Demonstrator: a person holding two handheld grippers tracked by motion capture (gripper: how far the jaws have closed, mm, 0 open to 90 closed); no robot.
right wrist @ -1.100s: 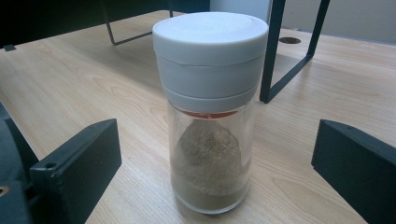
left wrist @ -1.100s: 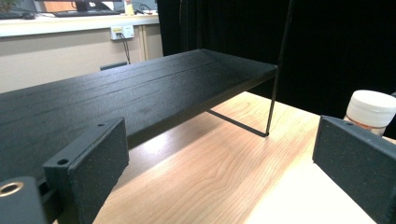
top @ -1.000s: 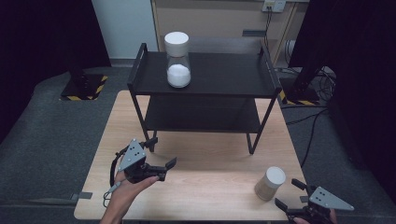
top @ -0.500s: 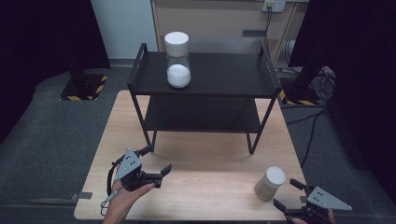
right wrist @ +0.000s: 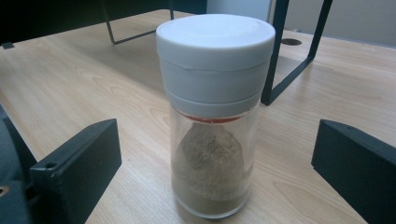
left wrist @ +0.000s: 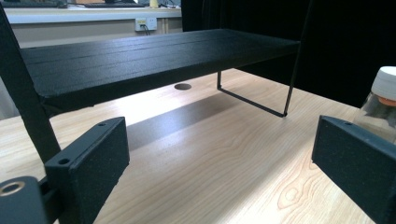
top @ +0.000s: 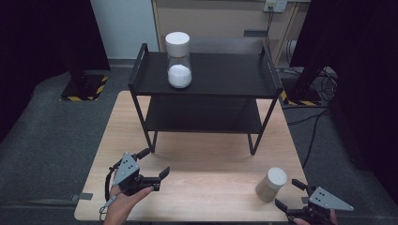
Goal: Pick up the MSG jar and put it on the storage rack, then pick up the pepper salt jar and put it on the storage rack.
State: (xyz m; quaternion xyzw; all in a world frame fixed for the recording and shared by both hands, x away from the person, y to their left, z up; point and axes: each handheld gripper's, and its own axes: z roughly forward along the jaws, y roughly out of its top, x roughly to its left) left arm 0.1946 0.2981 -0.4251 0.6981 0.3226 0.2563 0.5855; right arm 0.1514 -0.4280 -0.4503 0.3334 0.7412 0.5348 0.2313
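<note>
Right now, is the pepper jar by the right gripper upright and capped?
Upright and capped. The jar stands on its base on the table, white lid seated on top, between the right gripper open jaws, untouched.

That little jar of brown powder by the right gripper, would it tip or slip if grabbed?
The jar looks tall and narrow under a wide white cap, so a high push might tip it. Its smooth clear wall may be slippery. About half full, it is probably light. The right gripper stands open around it.

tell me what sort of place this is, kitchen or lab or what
Most likely a lab or recording workspace, not a kitchen: a bare wooden table stands between black curtains, with trailing cables on grey carpet and a wall socket behind the black shelf rack.
</note>
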